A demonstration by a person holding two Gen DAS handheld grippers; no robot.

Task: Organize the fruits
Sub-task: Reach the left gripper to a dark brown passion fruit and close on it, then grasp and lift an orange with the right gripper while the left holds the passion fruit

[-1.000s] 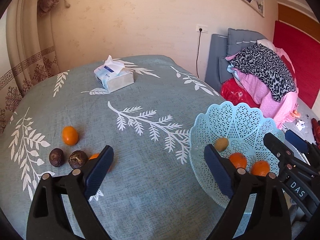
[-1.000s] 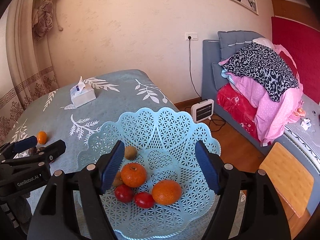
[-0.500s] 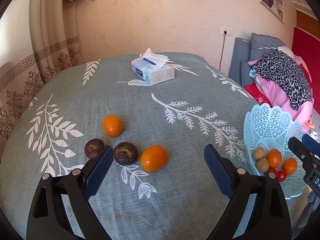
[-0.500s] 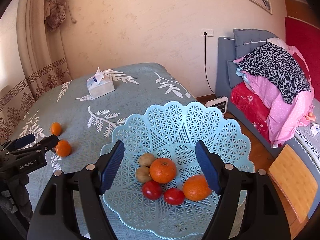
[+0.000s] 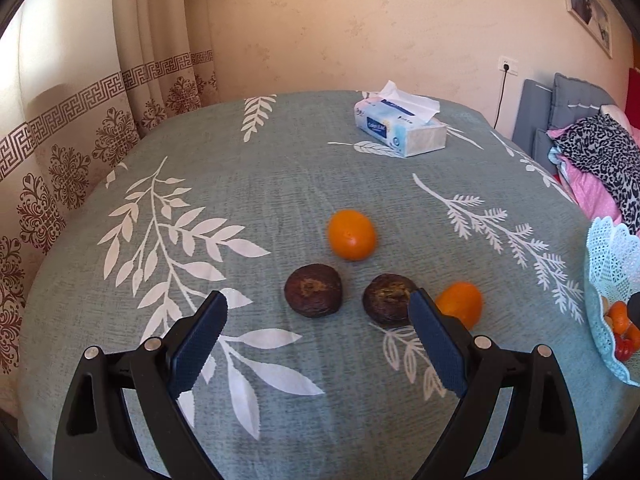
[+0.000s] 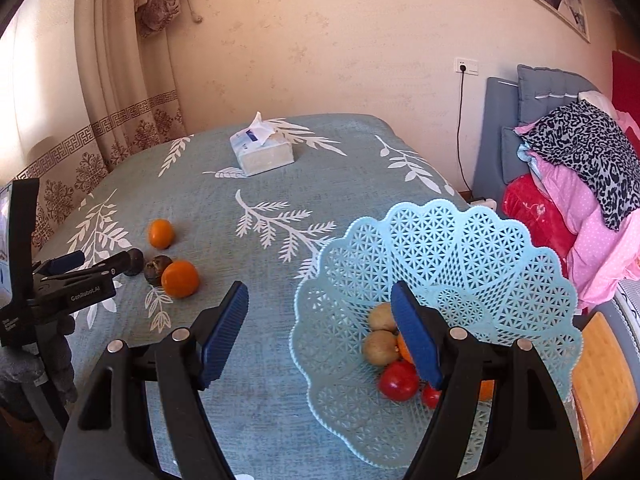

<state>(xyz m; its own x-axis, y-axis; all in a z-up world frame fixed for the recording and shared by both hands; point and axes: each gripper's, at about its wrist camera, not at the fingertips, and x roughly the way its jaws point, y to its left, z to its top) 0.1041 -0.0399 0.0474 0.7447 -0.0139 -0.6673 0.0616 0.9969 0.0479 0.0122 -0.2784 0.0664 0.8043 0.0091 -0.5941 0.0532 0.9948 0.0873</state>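
Two oranges (image 5: 352,235) (image 5: 460,304) and two dark brown fruits (image 5: 313,289) (image 5: 389,299) lie on the teal leaf-print tablecloth (image 5: 280,184). My left gripper (image 5: 316,344) is open and empty, just short of the dark fruits; it shows in the right wrist view (image 6: 76,268) too. A light blue lattice basket (image 6: 472,248) holds brown, red and orange fruits (image 6: 380,346). My right gripper (image 6: 320,336) is open and empty over the basket's left rim.
A tissue box (image 5: 400,130) stands at the far side of the table. Curtains (image 5: 80,128) hang at the left. A bed with piled clothes (image 6: 580,168) and a wooden stool (image 6: 604,380) are to the right.
My left gripper has swung left from the basket to the loose fruits and moved closer to them. My right gripper has drifted left, from over the basket's middle to its left rim.
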